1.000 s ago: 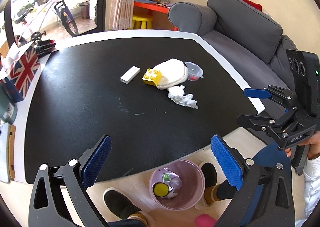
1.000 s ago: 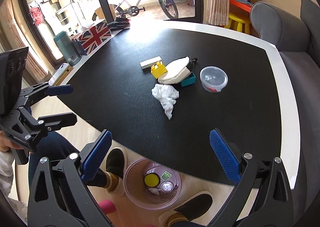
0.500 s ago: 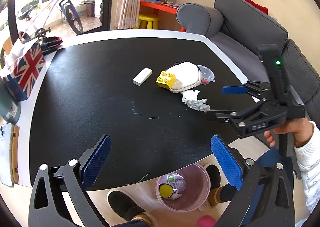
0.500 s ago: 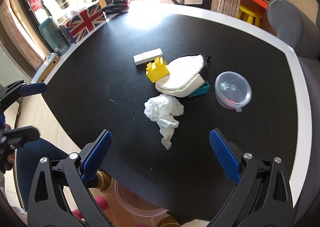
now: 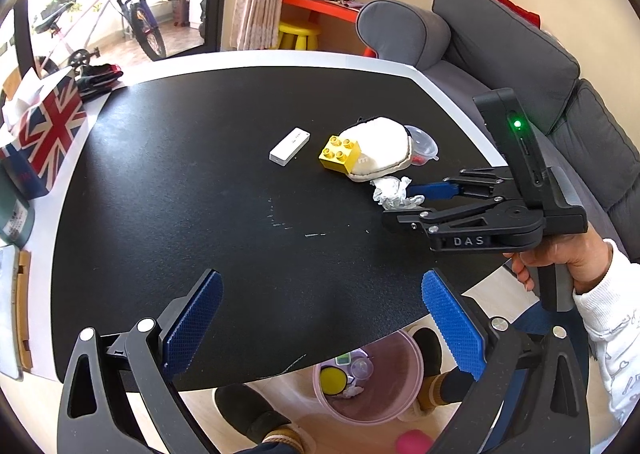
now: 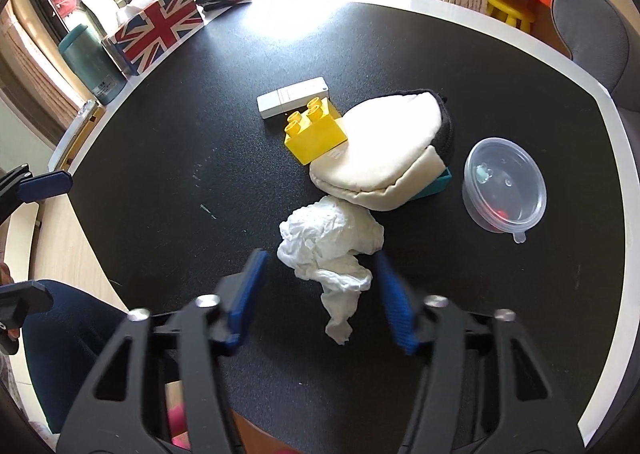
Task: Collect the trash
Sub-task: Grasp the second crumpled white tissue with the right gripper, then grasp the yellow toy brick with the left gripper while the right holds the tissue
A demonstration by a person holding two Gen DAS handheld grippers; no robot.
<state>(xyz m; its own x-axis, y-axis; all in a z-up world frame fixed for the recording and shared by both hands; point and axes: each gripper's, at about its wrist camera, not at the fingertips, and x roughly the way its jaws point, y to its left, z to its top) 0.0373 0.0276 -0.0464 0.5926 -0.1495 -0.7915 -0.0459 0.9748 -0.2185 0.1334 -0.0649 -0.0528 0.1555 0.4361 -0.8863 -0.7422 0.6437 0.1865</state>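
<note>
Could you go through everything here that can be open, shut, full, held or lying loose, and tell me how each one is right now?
Right gripper: fingers closing around the tissue, not yet pressing it.
Left gripper: open, holding nothing.
Crumpled tissue: lying on the table, between the right fingers.
Plastic tub: lid on.
Pouch: lying on the table.
Yellow brick: studs up, against the pouch.
Bin: open, some rubbish inside.

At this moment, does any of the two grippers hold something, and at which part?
Nothing is held yet. The right gripper is closing around the lower tail of the crumpled tissue, but its fingers do not press it. The left gripper is open and empty.
</note>
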